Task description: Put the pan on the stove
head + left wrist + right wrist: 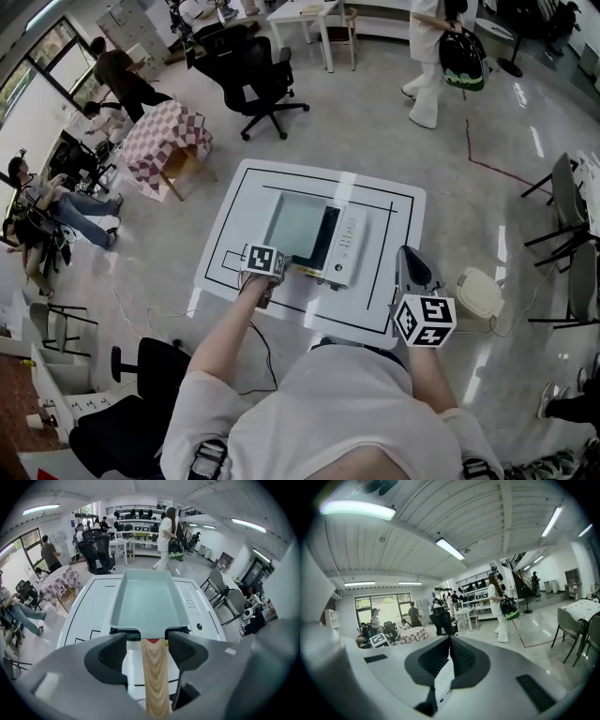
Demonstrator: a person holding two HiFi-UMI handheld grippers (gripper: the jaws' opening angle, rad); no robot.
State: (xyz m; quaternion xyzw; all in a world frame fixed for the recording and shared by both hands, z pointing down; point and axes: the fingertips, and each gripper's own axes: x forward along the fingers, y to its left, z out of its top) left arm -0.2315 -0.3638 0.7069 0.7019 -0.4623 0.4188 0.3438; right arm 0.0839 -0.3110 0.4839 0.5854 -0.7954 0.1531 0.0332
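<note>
A pale green square pan (298, 225) sits on the white stove (349, 246), which lies on the white table (234, 202). In the left gripper view the pan (145, 602) lies straight ahead and its wooden handle (154, 677) runs back between the jaws. My left gripper (147, 639) is open, with a gap on each side of the handle. In the head view my left gripper (284, 270) is at the pan's near edge. My right gripper (407, 253) hangs off the table's right front corner; its tips (450, 639) meet, with nothing between them.
A black office chair (253, 70) and a checkered-cloth table (167, 136) stand beyond the table. People sit at the left and one walks at the back. A cream-coloured object (480, 292) lies on the floor to the right, near folding chairs (562, 216).
</note>
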